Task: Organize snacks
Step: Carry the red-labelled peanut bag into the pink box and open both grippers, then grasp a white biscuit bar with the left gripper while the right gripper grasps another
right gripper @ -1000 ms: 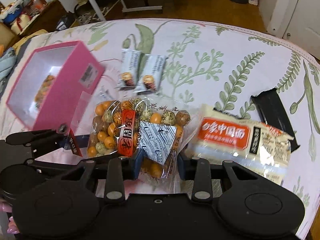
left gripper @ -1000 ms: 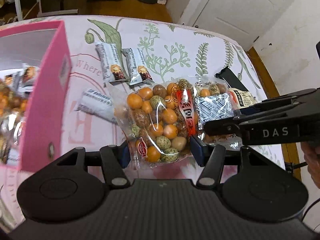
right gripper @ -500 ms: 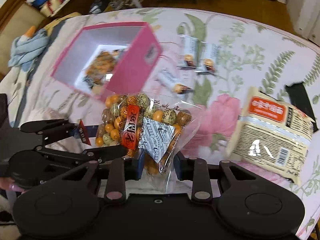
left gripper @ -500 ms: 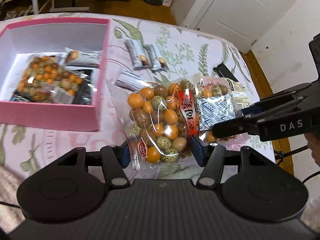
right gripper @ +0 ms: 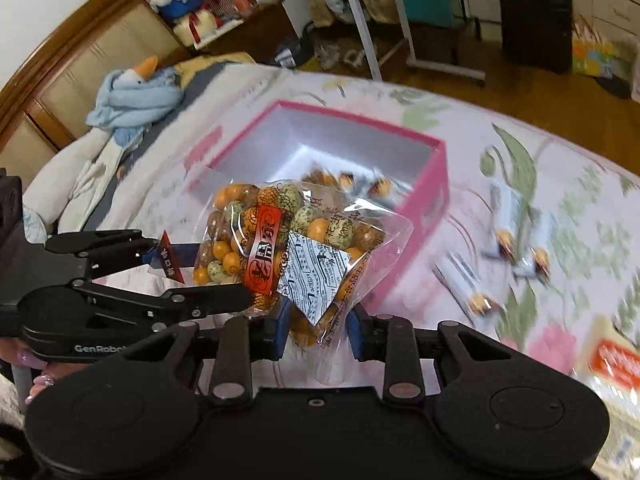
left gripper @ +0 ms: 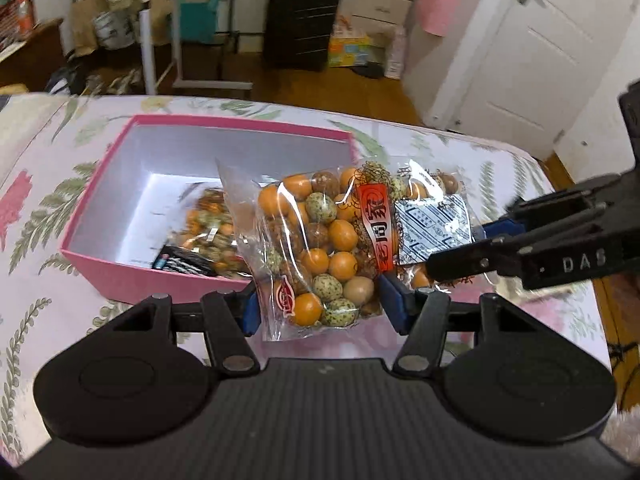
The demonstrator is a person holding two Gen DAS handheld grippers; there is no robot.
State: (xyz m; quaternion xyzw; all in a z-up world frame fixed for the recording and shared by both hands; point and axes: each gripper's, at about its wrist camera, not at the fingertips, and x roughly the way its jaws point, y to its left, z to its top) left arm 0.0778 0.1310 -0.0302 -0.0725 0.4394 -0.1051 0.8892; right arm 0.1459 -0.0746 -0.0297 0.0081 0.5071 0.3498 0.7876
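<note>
Because the clear bag of nuts (left gripper: 328,248) is wide and floppy, the left gripper (left gripper: 320,304) and right gripper (right gripper: 316,332) each clamp one end, holding it up in front of the pink box (left gripper: 168,276) on the bed, probably to drop it in.

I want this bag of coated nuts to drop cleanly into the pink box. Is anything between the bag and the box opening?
Nothing visible blocks it. The bag of coated nuts, held by the left gripper and right gripper, hangs near the open pink box. Another nut bag lies inside, leaving bare floor.
</note>
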